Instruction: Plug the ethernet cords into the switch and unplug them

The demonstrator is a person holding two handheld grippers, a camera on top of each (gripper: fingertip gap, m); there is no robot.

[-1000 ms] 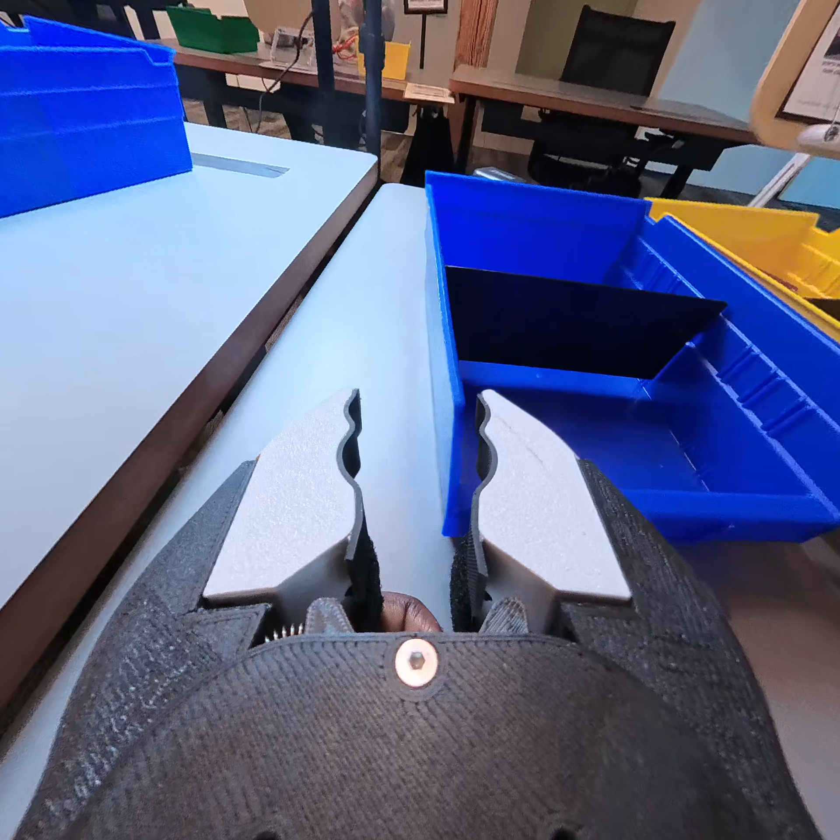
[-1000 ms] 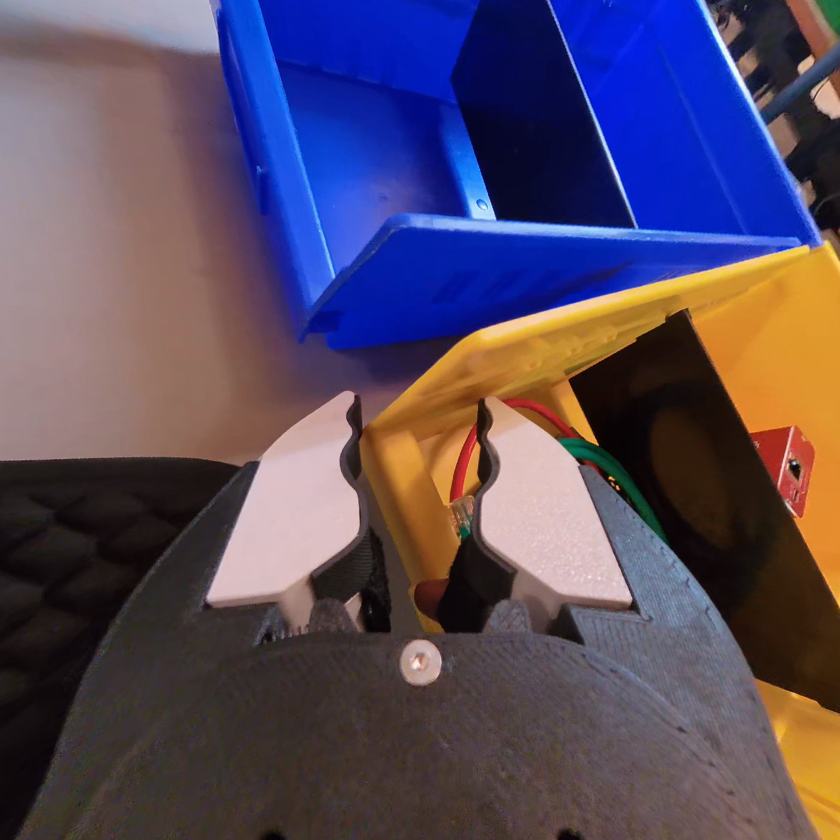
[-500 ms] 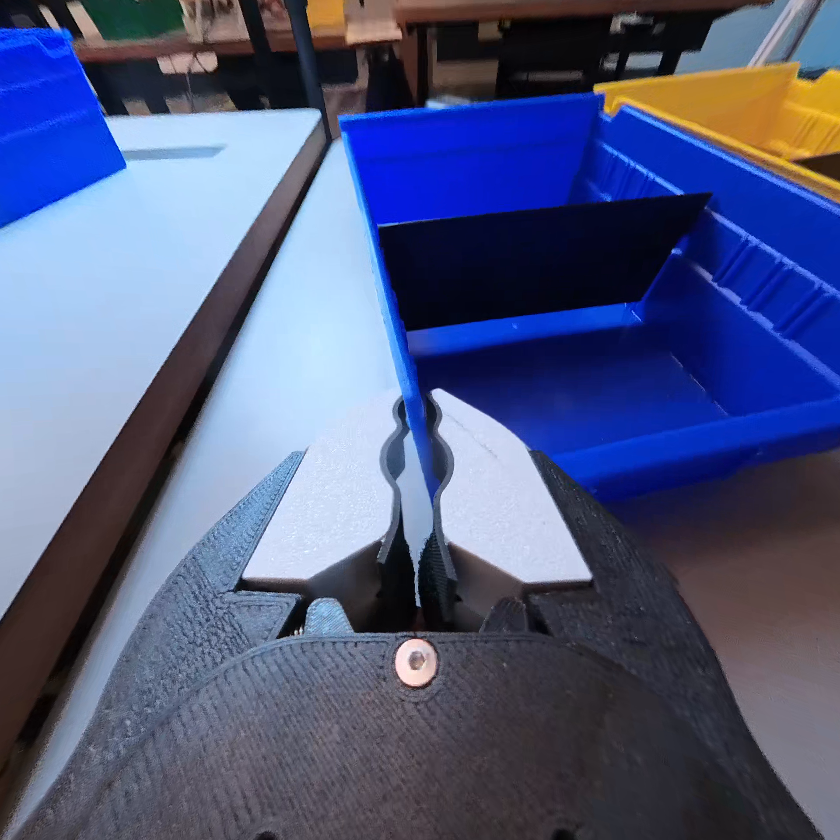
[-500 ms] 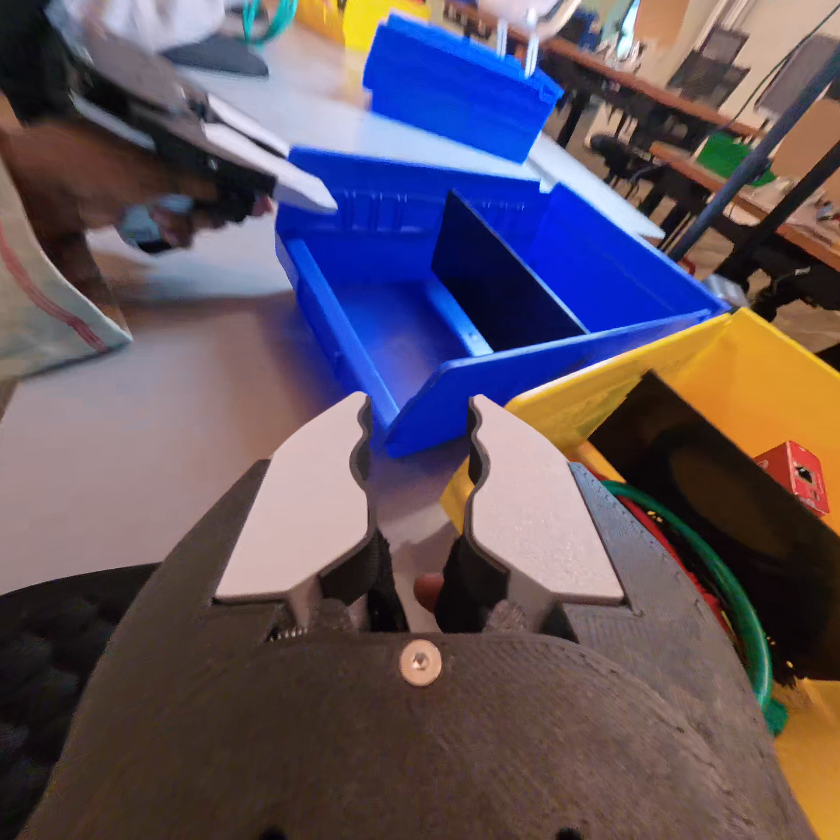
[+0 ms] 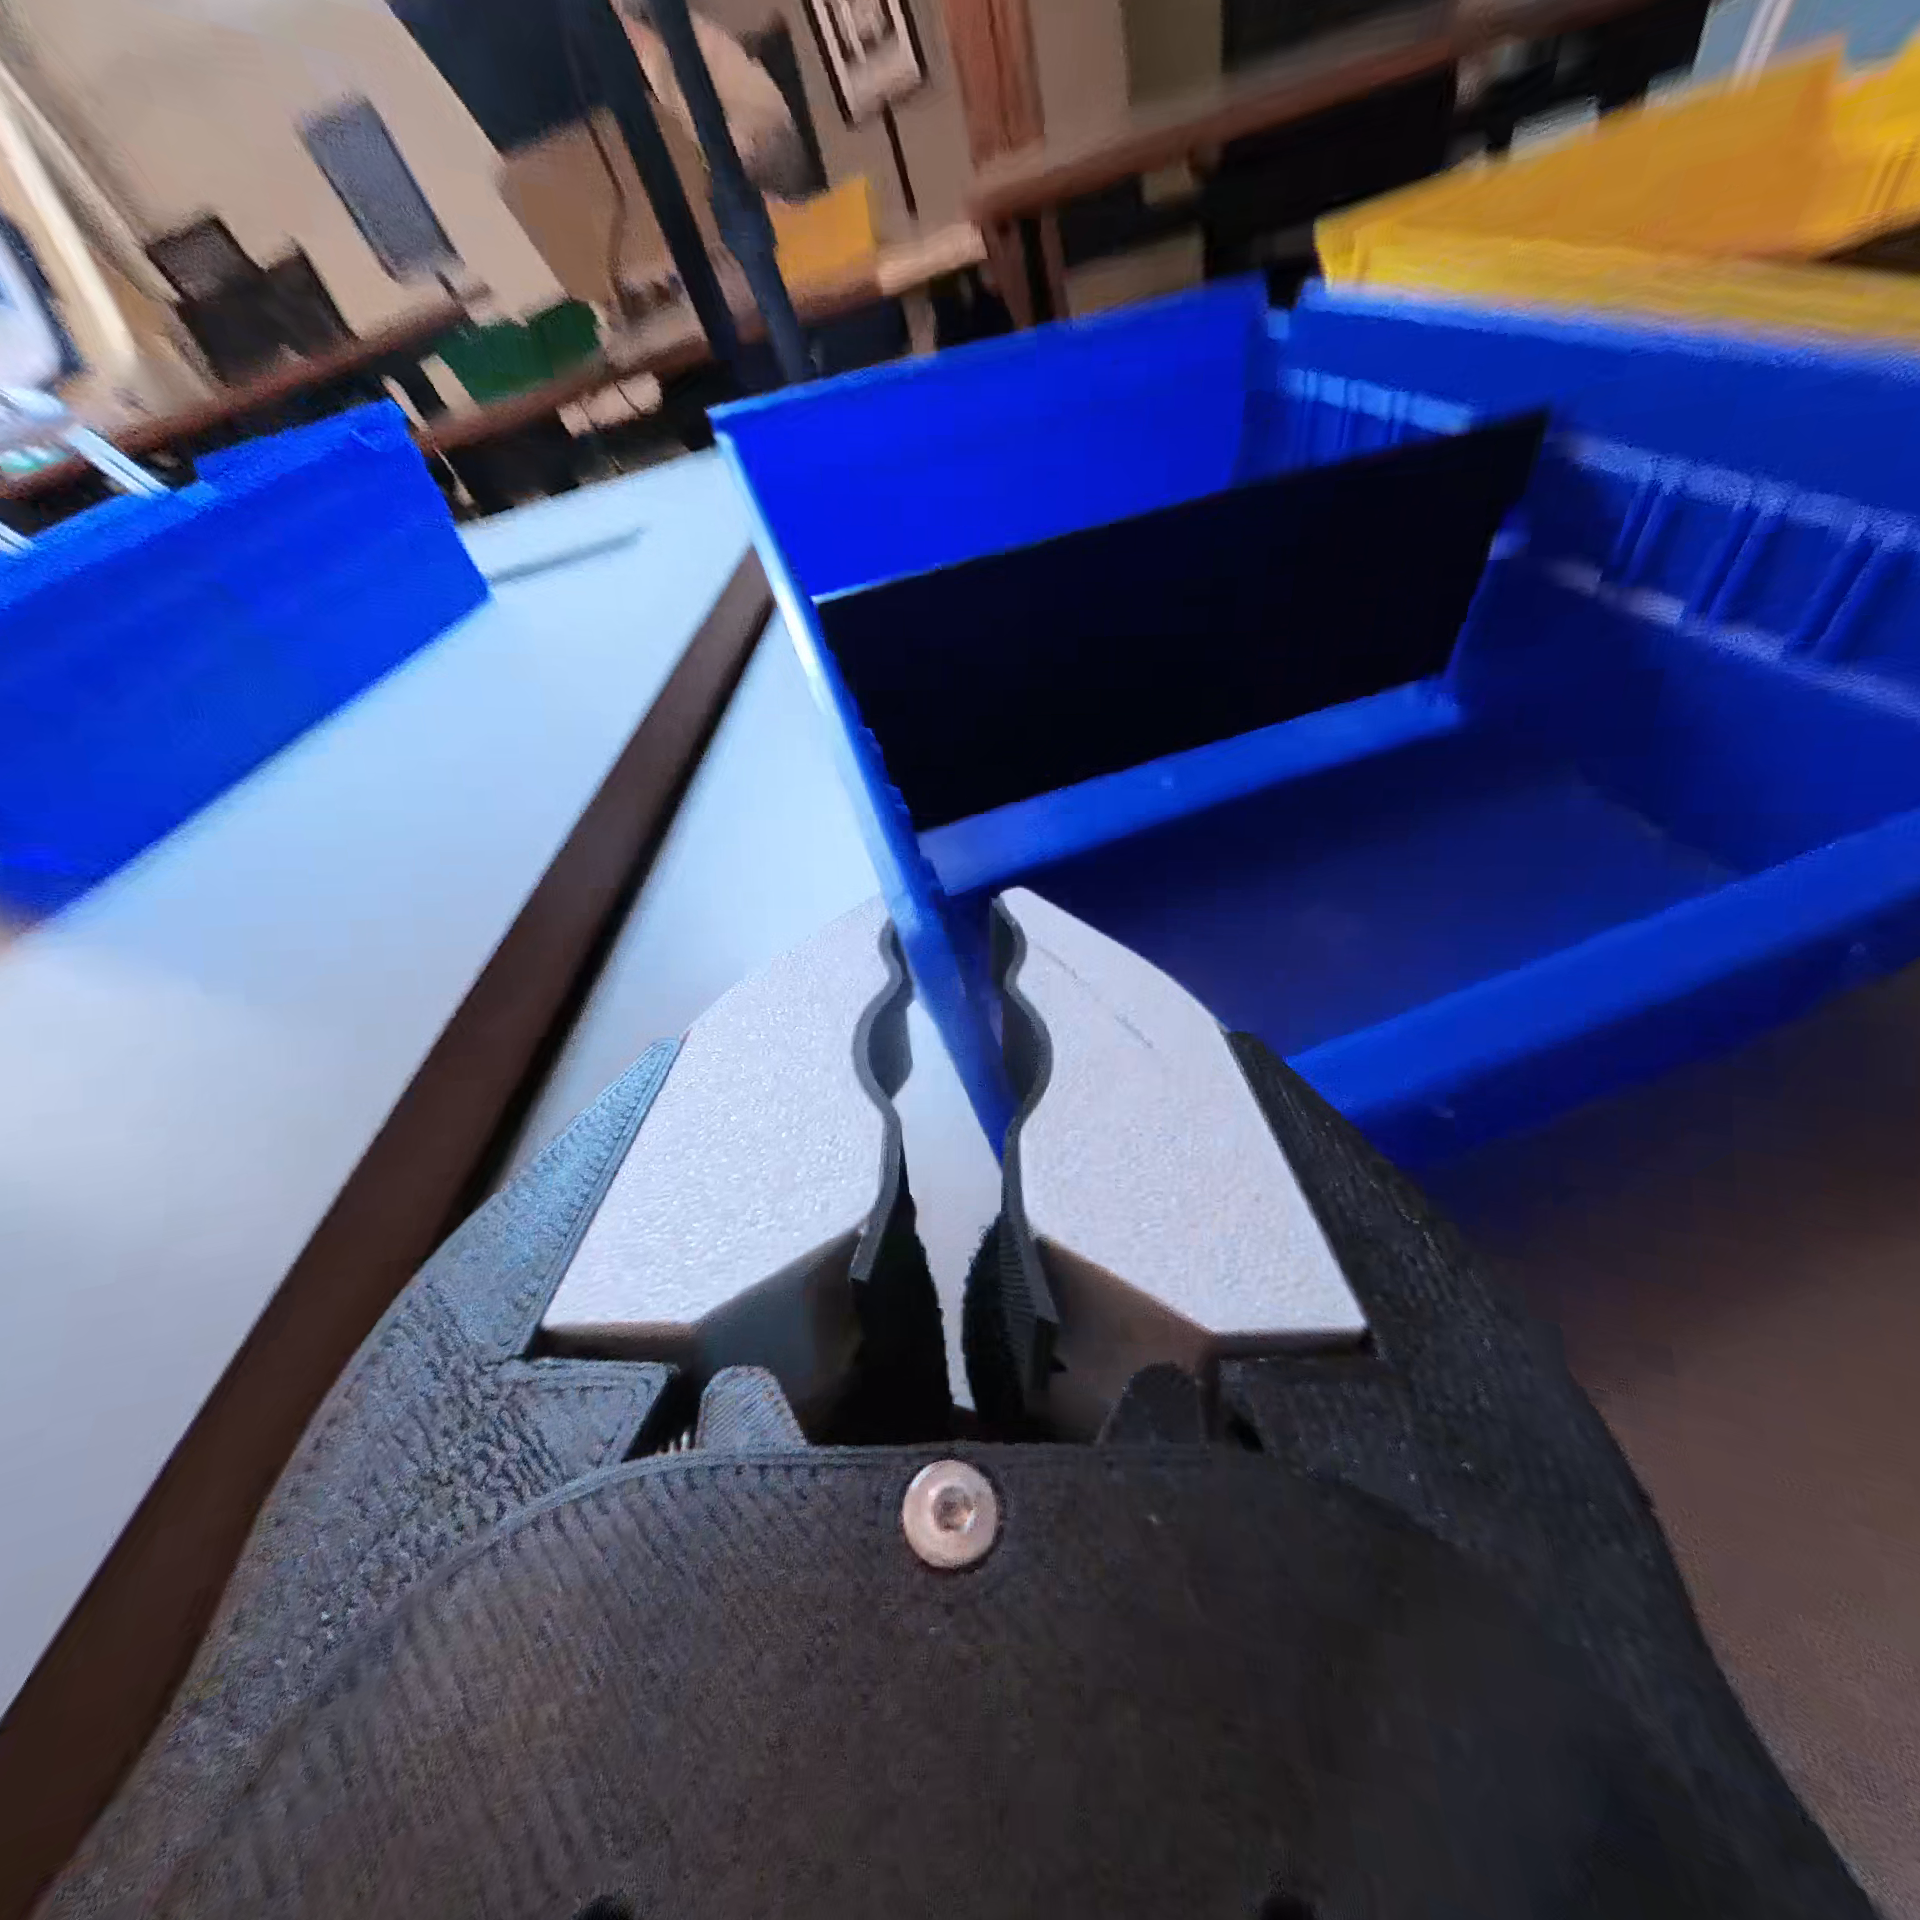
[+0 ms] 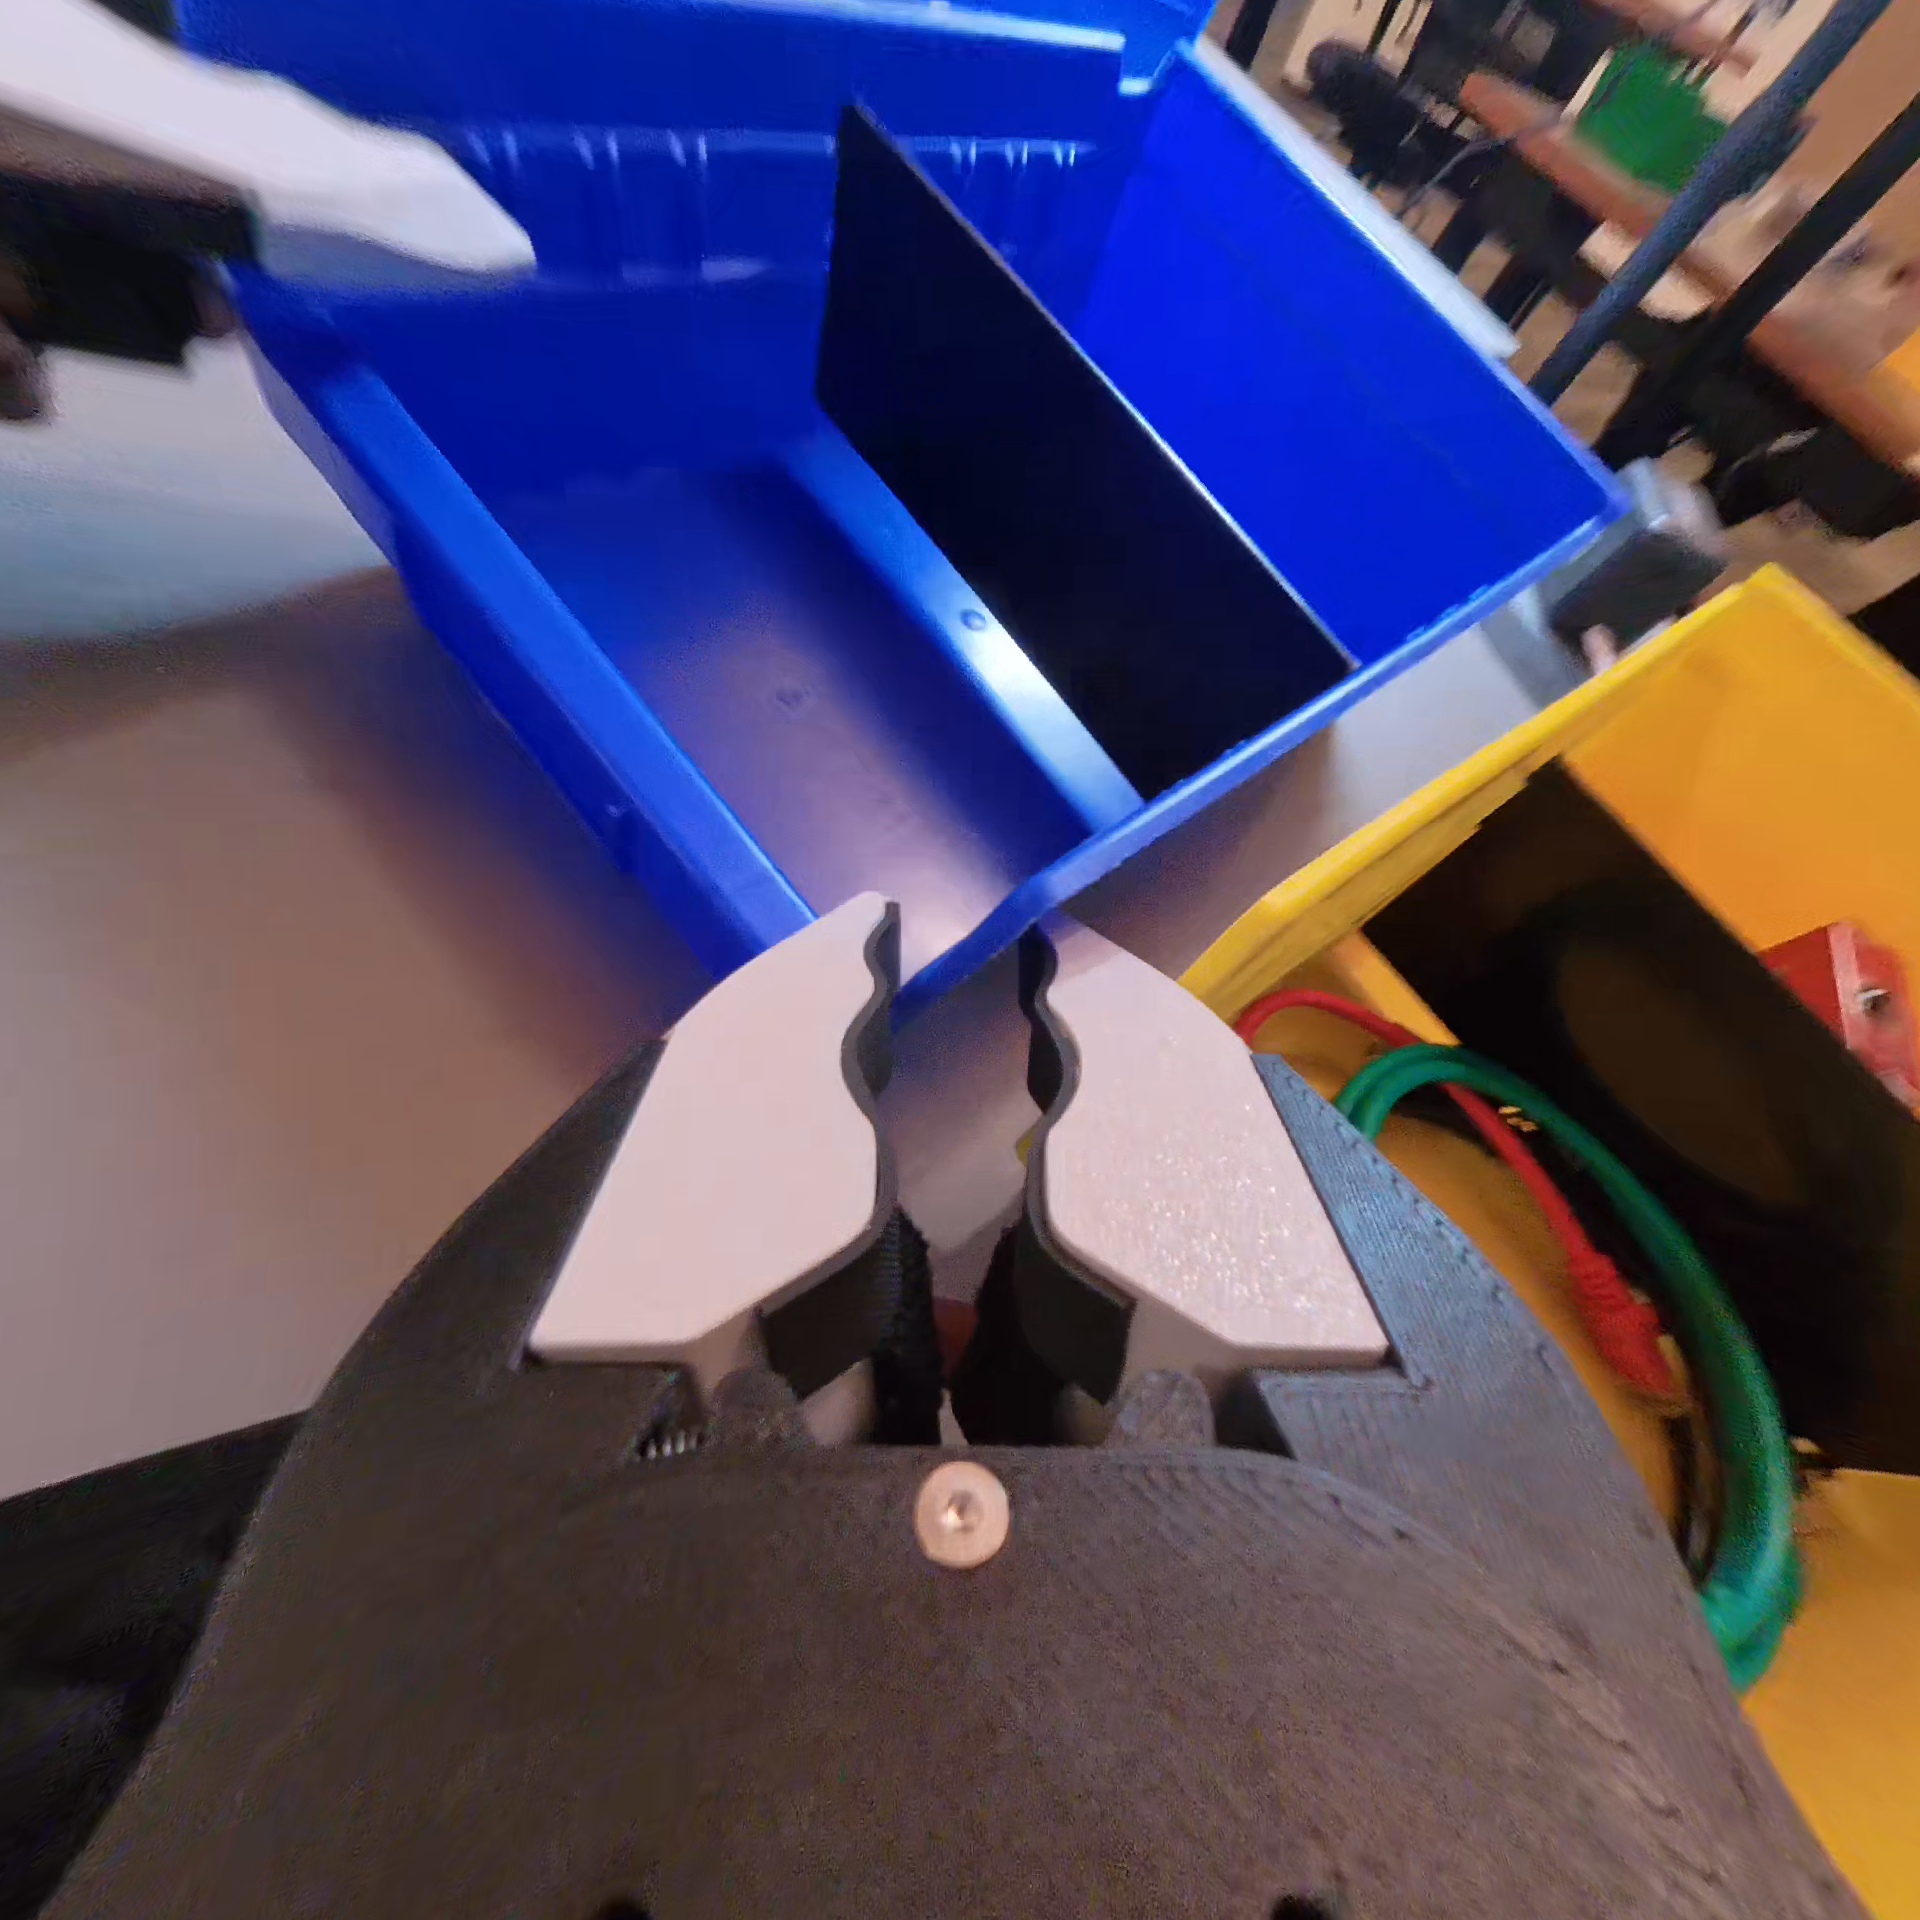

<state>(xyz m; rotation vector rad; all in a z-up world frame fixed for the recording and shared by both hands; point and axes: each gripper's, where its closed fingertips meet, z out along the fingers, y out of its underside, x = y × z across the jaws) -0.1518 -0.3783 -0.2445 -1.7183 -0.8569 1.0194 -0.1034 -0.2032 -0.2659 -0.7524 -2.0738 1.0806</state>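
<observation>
Left wrist view shows our left gripper (image 5: 951, 940) now clamped on the blue bin (image 5: 1351, 790) wall — right gripper (image 6: 956, 945) narrowing on its corner, cords (image 6: 1621, 1174) untouched in the yellow bin (image 6: 1766, 717).

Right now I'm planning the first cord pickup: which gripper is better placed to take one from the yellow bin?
Right. The right gripper is open beside the yellow bin holding the cords; the left gripper is clamped on the blue bin.

I see a glossy, smooth blue plastic bin (image 6: 1299, 343). My black printed gripper body (image 6: 935, 1714) looks rough and matt. Its grey fingers (image 6: 748, 1164) are finely grainy.
</observation>
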